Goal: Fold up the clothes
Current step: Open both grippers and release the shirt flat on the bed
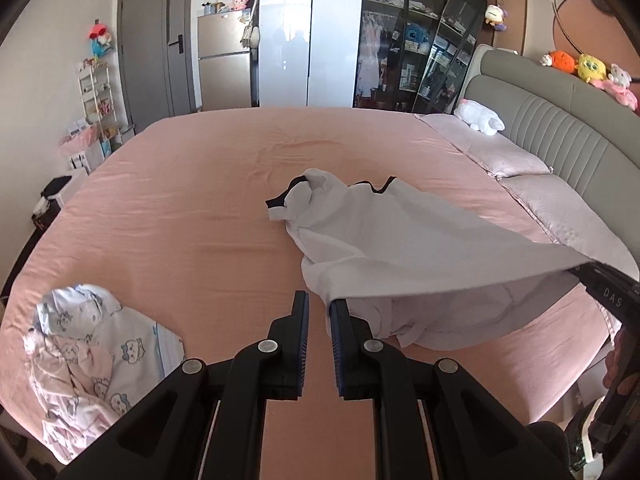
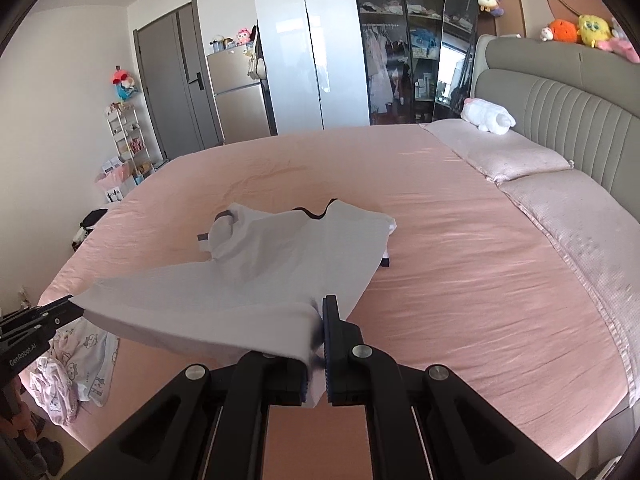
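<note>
A white shirt [image 1: 380,232] [image 2: 272,264] with black trim at collar and sleeves lies partly on the pink bed [image 1: 200,200] [image 2: 460,260]. Its collar end rests on the sheet, and its near hem is stretched in the air between both grippers. My left gripper [image 1: 318,300] is shut on one hem corner, and the same grip shows at the left edge of the right wrist view [image 2: 68,308]. At the other corner my right gripper [image 2: 316,312] is shut on the shirt, with cloth draped over its left finger. It also shows at the right of the left wrist view [image 1: 588,276].
A heap of patterned pyjamas [image 1: 92,352] [image 2: 76,364] lies at the near left corner of the bed. Pink pillows [image 1: 500,152] [image 2: 500,152] and a white plush toy [image 1: 480,118] [image 2: 488,116] lie along the grey headboard [image 1: 560,120] on the right. Wardrobes stand beyond the bed.
</note>
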`<state>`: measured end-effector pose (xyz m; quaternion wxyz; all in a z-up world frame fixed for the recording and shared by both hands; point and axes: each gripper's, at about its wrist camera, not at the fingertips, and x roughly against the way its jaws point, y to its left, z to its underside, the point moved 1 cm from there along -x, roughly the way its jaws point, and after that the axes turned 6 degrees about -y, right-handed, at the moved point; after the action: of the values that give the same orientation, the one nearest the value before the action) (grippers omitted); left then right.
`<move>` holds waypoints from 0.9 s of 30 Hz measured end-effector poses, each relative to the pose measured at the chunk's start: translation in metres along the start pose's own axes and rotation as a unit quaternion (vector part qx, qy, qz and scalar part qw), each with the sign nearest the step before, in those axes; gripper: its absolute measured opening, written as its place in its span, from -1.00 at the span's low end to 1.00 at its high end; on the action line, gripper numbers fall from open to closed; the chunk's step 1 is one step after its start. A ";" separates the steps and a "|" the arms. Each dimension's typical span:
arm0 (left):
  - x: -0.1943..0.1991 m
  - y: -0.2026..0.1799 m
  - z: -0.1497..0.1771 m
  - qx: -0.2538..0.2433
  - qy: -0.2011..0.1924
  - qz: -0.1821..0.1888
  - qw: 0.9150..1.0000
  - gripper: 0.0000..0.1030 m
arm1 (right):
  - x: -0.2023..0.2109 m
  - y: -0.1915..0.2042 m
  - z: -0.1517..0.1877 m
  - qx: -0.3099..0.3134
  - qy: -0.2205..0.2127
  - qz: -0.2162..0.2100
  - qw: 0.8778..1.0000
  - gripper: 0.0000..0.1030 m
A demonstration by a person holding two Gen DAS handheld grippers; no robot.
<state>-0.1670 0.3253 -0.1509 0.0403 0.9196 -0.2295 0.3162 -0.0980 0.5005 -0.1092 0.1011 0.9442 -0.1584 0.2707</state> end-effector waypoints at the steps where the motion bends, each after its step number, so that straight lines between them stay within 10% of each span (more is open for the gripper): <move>1: 0.003 0.002 0.003 0.002 0.000 -0.003 1.000 -0.79 | 0.000 0.000 0.005 -0.001 0.006 0.002 1.000 -0.95; 14: 0.032 0.012 0.011 0.024 0.001 0.000 1.000 -0.79 | 0.017 -0.018 0.045 -0.018 0.063 0.009 0.998 -0.86; 27: 0.153 -0.018 -0.006 -0.019 -0.147 0.025 0.989 -0.79 | 0.144 0.006 0.012 -0.016 -0.088 -0.058 0.994 -0.83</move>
<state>-0.0559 0.2820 -0.0535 0.0156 0.9491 -0.2619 0.1742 0.0214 0.4566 -0.0403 0.1175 0.9701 -0.1160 0.1778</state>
